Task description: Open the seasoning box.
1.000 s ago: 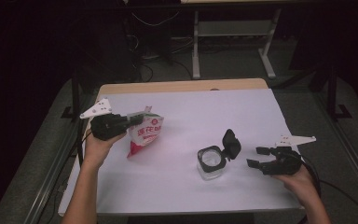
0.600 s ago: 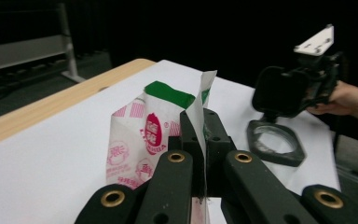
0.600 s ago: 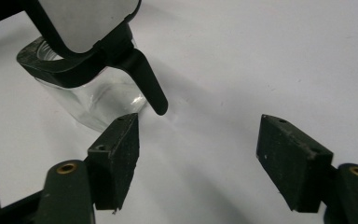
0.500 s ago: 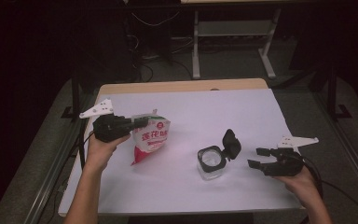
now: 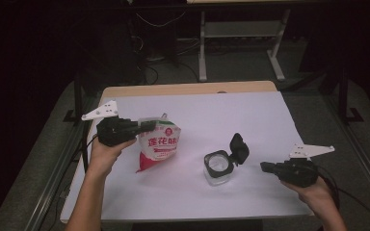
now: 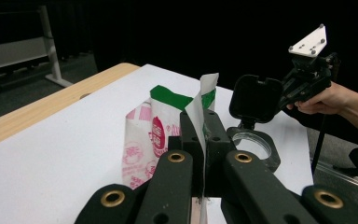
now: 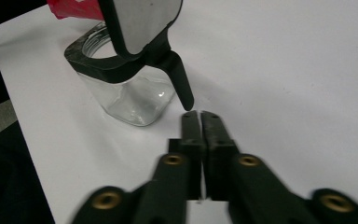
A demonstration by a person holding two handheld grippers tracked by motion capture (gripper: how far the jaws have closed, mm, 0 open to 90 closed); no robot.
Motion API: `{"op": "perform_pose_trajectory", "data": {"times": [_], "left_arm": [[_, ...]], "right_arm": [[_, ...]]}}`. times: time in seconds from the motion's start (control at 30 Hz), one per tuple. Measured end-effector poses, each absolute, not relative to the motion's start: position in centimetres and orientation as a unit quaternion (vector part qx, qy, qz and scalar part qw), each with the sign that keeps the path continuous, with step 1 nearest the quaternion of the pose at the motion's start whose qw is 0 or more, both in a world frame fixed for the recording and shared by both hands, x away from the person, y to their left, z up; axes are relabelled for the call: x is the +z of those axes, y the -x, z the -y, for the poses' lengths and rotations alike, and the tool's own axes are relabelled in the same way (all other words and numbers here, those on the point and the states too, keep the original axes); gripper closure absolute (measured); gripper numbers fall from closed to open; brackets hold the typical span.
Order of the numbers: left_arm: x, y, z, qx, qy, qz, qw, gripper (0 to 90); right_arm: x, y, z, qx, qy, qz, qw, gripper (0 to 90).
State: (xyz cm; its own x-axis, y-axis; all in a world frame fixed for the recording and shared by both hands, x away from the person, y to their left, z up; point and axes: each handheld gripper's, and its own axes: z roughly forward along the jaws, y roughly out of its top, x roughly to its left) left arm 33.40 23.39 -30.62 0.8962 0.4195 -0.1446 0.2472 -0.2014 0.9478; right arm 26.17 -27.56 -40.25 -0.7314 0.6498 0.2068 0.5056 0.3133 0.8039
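Left to right across the white-covered table (image 5: 192, 110). The left gripper (image 5: 142, 127), held level in the person's left hand (image 5: 107, 153), has its jaws clamped on the top edge of a red, white and green printed pouch (image 5: 158, 144); in the left gripper view the thin folded edge of the pouch (image 6: 204, 100) runs straight up between the two pressed jaws. The pouch hangs tilted from this grip with its lower red corner toward the table, apparently so that it can be carried to the jar and emptied there.

Right of centre stands a clear glass jar (image 5: 217, 169) with a black rim; its hinged black lid (image 5: 239, 146) is swung up and back, leaving the mouth free, probably to receive the contents.

The right gripper (image 5: 266, 167) rests low, just beside the jar, pointing at it from the right, wrist level. Its jaws have just been closing and now meet with nothing between them; in the right gripper view the tips (image 7: 199, 116) sit just below the lid's hanging tab (image 7: 182, 88), apart from the glass.
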Motion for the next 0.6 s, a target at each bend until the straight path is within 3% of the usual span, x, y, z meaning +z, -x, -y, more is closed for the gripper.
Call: {"op": "perform_pose_trajectory", "data": {"times": [0.6], "left_arm": [[-29.8,-32.9,-23.6,0.064,-0.761,-0.208,0.611,90.0]], "right_arm": [[-38.1,-22.4,22.8,0.499,-0.289,-0.815,0.057,89.9]]}}
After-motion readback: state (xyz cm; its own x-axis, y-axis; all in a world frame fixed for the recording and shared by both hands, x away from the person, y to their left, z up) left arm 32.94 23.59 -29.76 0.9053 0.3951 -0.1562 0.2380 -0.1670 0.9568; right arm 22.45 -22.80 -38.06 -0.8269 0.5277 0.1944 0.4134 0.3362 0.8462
